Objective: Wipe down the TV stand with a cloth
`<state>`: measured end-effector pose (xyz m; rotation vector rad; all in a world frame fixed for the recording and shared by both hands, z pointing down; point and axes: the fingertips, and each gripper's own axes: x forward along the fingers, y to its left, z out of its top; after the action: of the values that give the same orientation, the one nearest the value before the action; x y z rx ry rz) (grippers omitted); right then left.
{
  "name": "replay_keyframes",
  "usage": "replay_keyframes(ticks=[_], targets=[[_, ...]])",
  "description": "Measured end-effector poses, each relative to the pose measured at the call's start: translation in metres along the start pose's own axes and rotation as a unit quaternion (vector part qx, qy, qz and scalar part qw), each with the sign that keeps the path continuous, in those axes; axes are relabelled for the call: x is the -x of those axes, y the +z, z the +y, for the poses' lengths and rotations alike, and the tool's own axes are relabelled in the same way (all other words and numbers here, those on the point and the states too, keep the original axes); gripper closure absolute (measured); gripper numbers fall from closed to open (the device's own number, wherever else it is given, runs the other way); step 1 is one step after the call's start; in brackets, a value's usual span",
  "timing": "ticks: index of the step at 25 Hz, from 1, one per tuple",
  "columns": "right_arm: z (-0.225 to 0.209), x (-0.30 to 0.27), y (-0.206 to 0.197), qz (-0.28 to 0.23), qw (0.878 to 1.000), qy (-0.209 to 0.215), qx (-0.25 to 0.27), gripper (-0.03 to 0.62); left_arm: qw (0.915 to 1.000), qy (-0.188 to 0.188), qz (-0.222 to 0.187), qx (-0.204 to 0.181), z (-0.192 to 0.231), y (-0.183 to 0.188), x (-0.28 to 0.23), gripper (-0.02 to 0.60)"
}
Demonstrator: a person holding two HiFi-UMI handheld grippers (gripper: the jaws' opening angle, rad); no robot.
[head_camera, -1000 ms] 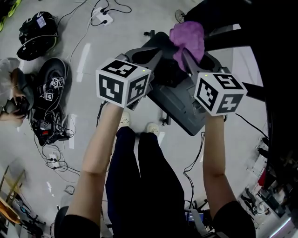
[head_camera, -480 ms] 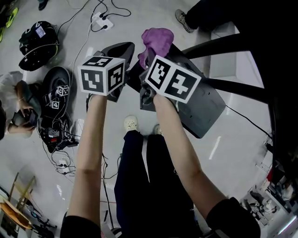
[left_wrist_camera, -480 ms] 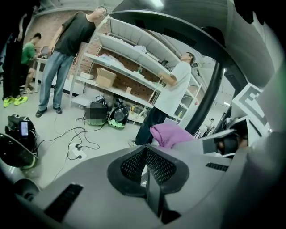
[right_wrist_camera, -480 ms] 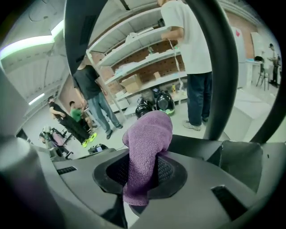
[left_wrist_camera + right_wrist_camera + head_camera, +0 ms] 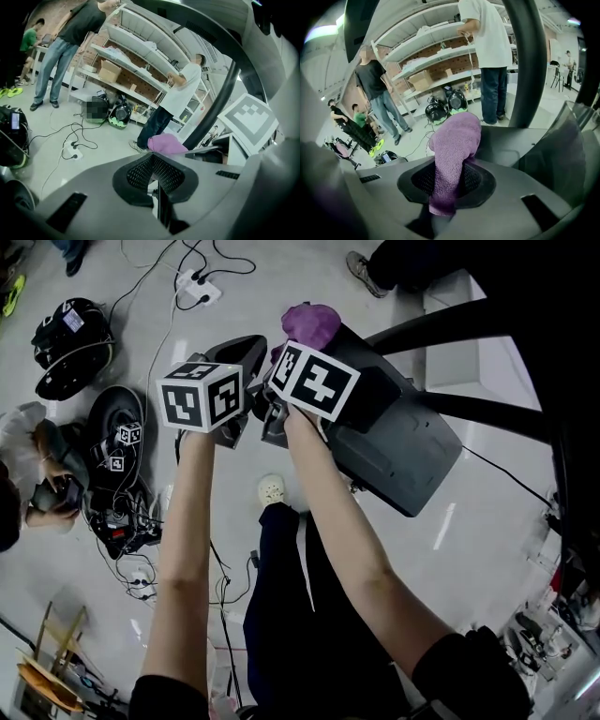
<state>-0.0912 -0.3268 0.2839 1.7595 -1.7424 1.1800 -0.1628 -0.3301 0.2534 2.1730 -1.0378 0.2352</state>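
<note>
1. No word, brand name or number can be read in any view.
2. The left marker cube (image 5: 202,395), on the left gripper (image 5: 154,161), bears only black-and-white square patterns, no letters.
3. The right marker cube (image 5: 314,381), on the right gripper (image 5: 450,173), shows the same kind of pattern.
4. Well to the left of the left gripper, what seems a black helmet (image 5: 70,334) carries a pale label (image 5: 73,321); its print is too small to read.
5. The small marker cubes (image 5: 120,448) on the floor near it show patterns only.
</note>
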Motion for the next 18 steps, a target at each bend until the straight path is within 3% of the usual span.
replay_keyframes(ticks=[7, 18], targets=[[-0.029, 0.002, -0.001, -0.01, 0.996, -0.055, -0.071, 0.505, 0.9998, -0.016, 0.011, -0.005, -0.011, -0.003, -0.012, 0.577], [-0.049, 0.017, -0.008, -0.025, 0.982, -0.144, -0.118, 0.505, 0.9992, -0.03, 0.019, -0.02, -0.018, -0.001, -0.025, 0.576]])
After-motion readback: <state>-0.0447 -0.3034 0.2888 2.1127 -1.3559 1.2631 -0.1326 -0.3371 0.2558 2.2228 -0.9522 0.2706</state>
